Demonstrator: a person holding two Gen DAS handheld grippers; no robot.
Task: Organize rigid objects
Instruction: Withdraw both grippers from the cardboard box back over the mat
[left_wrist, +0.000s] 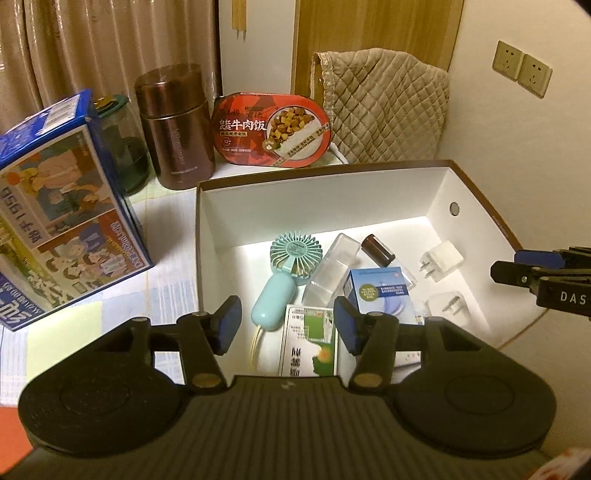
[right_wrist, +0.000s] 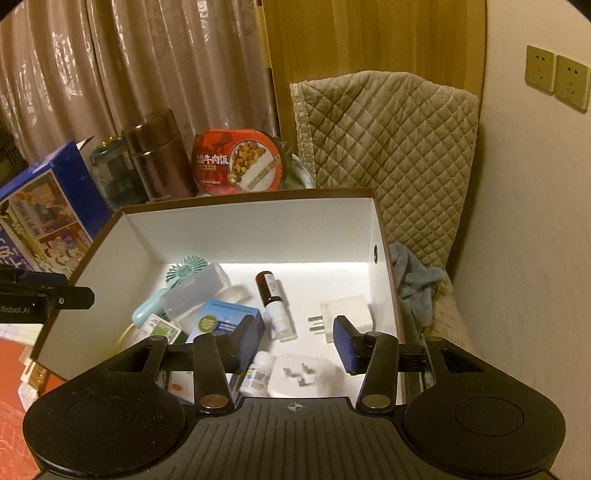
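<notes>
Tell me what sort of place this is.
Most likely a room in a home, perhaps a bedroom. Pleated curtains hang behind a cloth-covered table, a quilted cover drapes something by the wall sockets, and a cardboard box holds household bits like a handheld fan.

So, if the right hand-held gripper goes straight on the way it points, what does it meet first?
Probably the round white charger on the box floor, which lies between the open right hand-held gripper fingers; depth is unclear.
</notes>
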